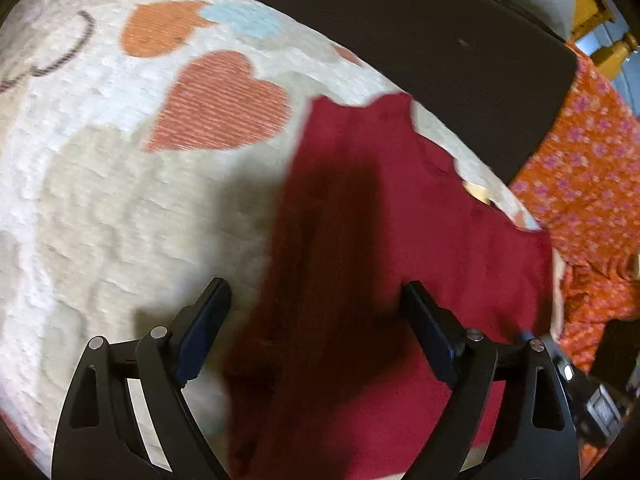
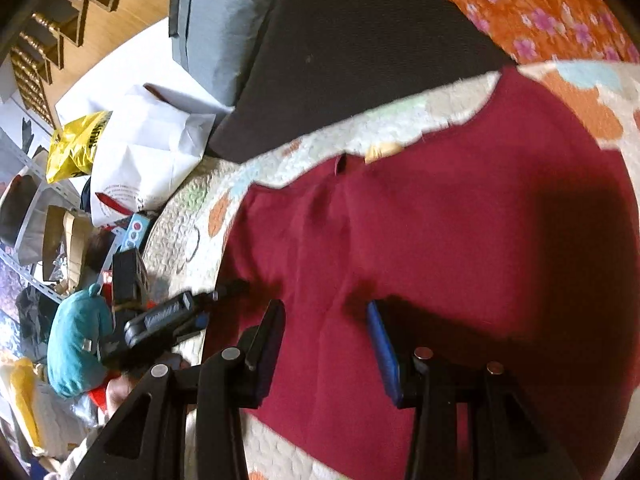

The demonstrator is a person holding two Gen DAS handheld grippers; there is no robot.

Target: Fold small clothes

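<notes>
The left gripper [image 1: 316, 308] stood wide open over the dark red garment [image 1: 400, 220], nothing clamped. The right gripper [image 2: 326, 332] stood part open above the cloth, its pads apparently clear. The garment lay flat on the heart-patterned quilt [image 1: 120, 200], its neckline toward 12 o'clock. A good fold would likely require pinching one layer's edge at matching points, then lifting evenly.
</notes>
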